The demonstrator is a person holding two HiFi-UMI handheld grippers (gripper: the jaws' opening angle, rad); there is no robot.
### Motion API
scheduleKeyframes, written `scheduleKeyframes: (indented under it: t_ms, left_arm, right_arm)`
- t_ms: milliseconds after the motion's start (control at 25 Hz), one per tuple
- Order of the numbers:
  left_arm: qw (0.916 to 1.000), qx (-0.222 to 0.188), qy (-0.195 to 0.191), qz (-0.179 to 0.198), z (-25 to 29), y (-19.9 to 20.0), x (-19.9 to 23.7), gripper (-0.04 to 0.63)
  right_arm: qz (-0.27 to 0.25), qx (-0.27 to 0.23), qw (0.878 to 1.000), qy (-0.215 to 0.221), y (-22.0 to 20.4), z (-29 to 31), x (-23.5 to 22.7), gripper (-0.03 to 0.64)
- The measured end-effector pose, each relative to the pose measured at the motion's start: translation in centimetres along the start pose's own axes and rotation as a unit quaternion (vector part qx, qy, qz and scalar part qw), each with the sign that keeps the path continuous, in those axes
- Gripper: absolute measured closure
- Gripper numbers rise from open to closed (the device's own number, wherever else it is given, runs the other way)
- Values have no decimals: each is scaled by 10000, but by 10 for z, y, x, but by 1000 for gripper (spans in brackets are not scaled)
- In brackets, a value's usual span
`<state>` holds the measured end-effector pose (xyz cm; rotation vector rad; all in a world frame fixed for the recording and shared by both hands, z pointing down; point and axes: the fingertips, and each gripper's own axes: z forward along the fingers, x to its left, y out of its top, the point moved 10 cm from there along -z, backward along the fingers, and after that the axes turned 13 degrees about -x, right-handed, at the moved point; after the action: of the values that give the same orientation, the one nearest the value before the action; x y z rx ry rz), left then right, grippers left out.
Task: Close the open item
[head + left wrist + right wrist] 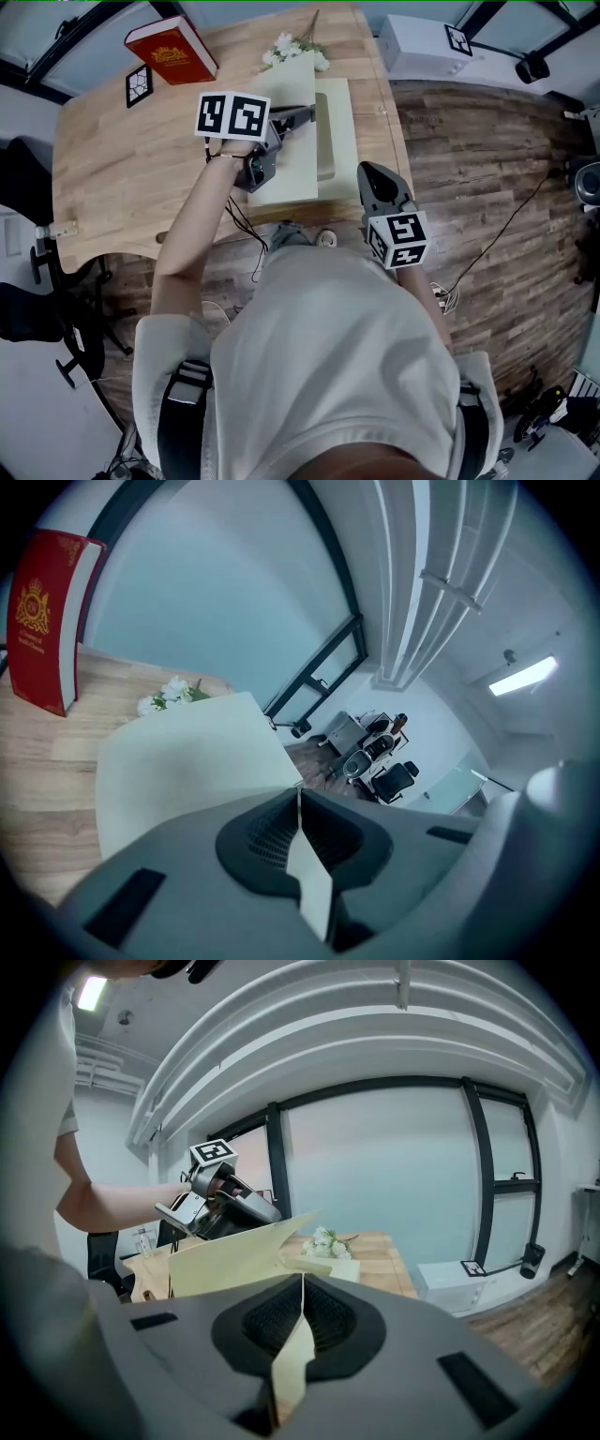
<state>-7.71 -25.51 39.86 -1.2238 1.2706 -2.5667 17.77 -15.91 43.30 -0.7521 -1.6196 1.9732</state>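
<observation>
- Pale box [335, 112]: lies open on the wooden counter [122, 169], towards its far right part. One shallow tray section lies flat. What the tray holds cannot be made out.
- Lid panel [289, 82]: same pale card as the box, raised and tilted over the tray, with its free edge uppermost. A further flat panel lies on the counter on the near side.
- Left tool [305, 114]: reaches over the box from the left. In the left gripper view the tool [298, 794] has both jaws closed on a thin pale edge of the lid panel [187, 761], pads pressing on the card.
- Right tool [367, 171]: at the near right side of the box. In the right gripper view the tool [302, 1283] has its jaws clamped on a thin strip of the same pale card. Which part of the box this is cannot be told.
- From the right gripper view, the lid panel [234, 1251] stands between the two tools, with the left tool [225, 1208] at its upper edge.
- Red book [172, 52]: upright at the far left of the counter, well apart from the box.
- White flowers [295, 47]: on the counter just beyond the box.
</observation>
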Motion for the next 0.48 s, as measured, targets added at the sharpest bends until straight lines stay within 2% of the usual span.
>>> scheduleKeyframes:
  t_ms: [320, 480]
  left_arm:
    - [9976, 373, 117, 575, 13, -10, 2, 566]
    - [9956, 563, 116, 743, 20, -15, 5, 566]
  right_arm:
    - [10, 34, 10000, -71, -2, -4, -4, 597]
    - [4, 33, 9999, -110, -1, -5, -6, 597]
